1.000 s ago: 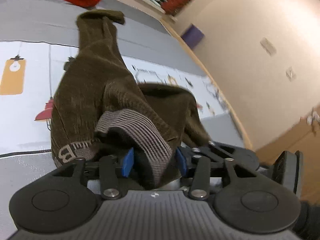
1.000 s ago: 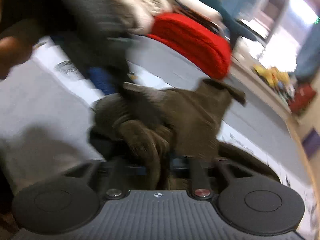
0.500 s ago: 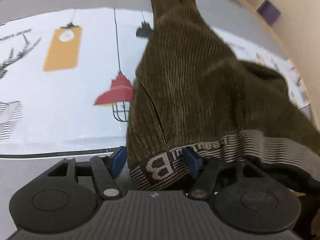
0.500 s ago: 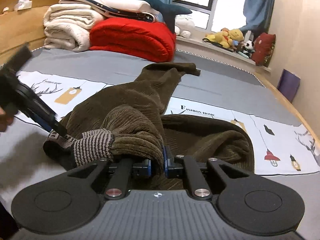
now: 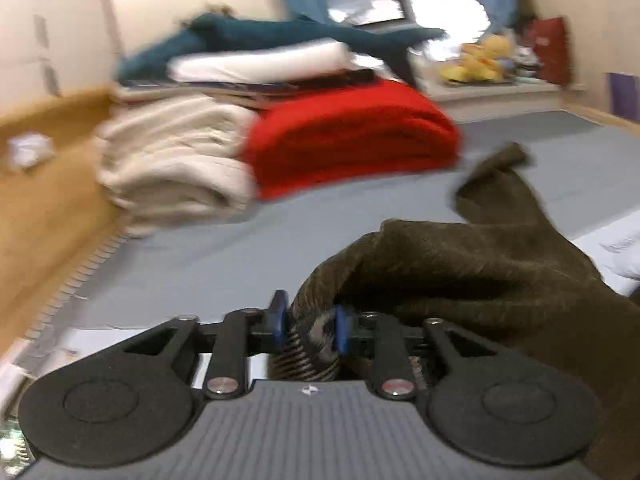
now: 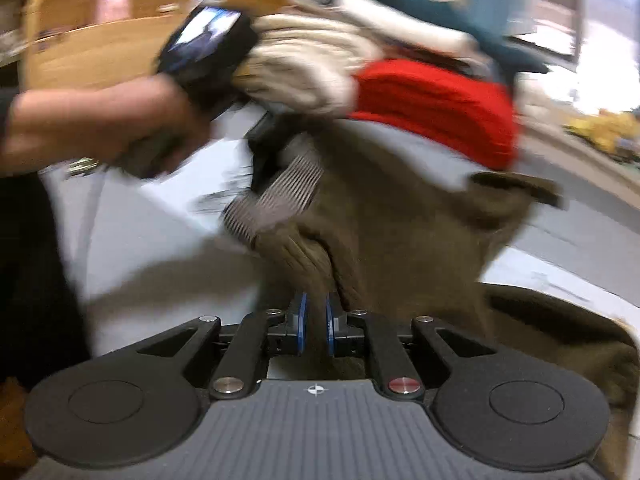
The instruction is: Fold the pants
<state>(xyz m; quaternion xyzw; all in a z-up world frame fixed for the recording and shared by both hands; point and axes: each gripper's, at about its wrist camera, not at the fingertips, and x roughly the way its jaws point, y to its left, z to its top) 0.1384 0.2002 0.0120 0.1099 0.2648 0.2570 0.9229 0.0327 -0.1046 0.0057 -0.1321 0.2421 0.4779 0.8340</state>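
Both tools pinch the brown pants (image 6: 400,240) over the bed (image 5: 224,248), the left tool (image 5: 310,326) on the stripy waistband and the right tool (image 6: 315,320) on bunched cloth, so pull evenly to lay them flat.

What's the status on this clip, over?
Left gripper shut on the pants' striped waistband. Right gripper shut on a bunched fold of the pants. Folded blankets stacked beyond, not touching.
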